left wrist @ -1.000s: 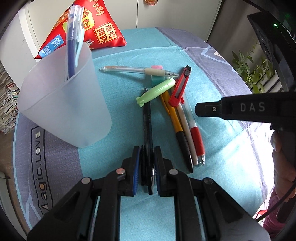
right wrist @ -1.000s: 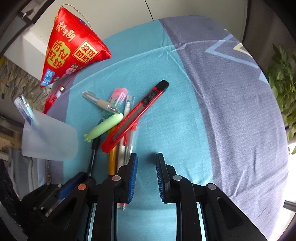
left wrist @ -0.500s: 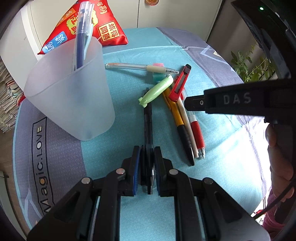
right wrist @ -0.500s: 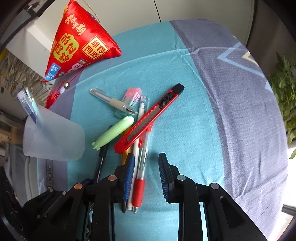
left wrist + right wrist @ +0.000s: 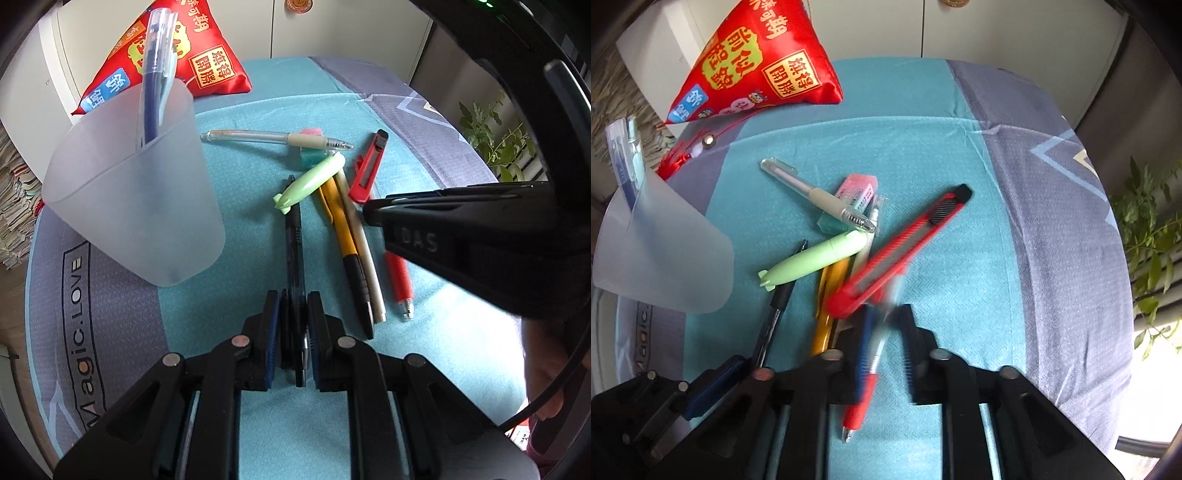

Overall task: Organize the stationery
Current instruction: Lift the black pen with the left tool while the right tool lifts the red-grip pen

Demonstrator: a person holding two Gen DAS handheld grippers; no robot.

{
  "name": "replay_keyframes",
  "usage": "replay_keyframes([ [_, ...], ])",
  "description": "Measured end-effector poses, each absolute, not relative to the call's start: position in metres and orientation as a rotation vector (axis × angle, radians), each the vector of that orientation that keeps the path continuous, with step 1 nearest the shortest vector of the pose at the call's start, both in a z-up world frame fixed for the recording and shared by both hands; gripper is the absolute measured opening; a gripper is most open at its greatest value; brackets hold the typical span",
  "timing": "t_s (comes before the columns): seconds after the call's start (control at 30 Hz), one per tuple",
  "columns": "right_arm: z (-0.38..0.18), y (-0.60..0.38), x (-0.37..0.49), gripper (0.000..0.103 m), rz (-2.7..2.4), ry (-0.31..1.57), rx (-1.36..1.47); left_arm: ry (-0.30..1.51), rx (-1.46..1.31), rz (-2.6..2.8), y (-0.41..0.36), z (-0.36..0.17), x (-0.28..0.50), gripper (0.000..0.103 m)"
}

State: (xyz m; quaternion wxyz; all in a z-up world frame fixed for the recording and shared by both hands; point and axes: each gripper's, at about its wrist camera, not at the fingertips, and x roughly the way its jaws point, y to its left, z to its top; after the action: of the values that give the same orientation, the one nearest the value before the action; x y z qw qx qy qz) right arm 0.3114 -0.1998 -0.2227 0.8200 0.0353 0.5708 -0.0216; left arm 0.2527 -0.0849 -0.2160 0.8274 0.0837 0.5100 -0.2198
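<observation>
Fingers of my left gripper [image 5: 291, 325] are clamped on the black pen [image 5: 294, 243], which lies flat on the tabletop [image 5: 258, 424] and points straight ahead. My right gripper [image 5: 882, 343] has just been closing; its fingers flank the red-grip pen [image 5: 866, 384], blurred, seemingly pinched. Frosted cup [image 5: 136, 206] stands ahead-left of my left fingers. Judgement: both pens are light, stiff, smooth-barrelled and apt to swivel. Mid-barrel hold is best. Red utility knife [image 5: 901, 251] overlaps the right pen's far end and may drag.
</observation>
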Motion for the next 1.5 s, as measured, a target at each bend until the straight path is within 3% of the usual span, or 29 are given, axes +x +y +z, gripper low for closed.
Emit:
replay_keyframes([
  [0.53, -0.223, -0.219, 0.228, 0.01, 0.111, 1.271, 0.033, 1.074, 0.195, -0.518, -0.047, -0.197, 0.192, 0.013],
  [1.0, -0.222, -0.212, 0.202, 0.01, 0.129, 1.252, 0.061, 0.878, 0.157, -0.498, -0.041, -0.142, 0.175, 0.011],
  [1.2, -0.215, -0.215, 0.207, 0.012, 0.093, 1.22, 0.068, 0.924, 0.181, -0.497, -0.04, -0.159, 0.171, 0.012],
  [1.27, -0.214, -0.215, 0.213, 0.017, 0.087, 1.218, 0.062, 0.949, 0.197, -0.487, -0.039, -0.171, 0.167, 0.015],
  [1.33, -0.216, -0.212, 0.22, 0.022, 0.083, 1.227, 0.05, 0.981, 0.204, -0.478, -0.035, -0.184, 0.164, 0.032],
  [1.37, -0.217, -0.211, 0.223, 0.023, 0.083, 1.231, 0.048, 0.991, 0.205, -0.473, -0.033, -0.189, 0.161, 0.036],
  [1.5, -0.223, -0.207, 0.235, 0.024, 0.074, 1.246, 0.046, 1.027, 0.211, -0.465, -0.025, -0.204, 0.148, 0.038],
])
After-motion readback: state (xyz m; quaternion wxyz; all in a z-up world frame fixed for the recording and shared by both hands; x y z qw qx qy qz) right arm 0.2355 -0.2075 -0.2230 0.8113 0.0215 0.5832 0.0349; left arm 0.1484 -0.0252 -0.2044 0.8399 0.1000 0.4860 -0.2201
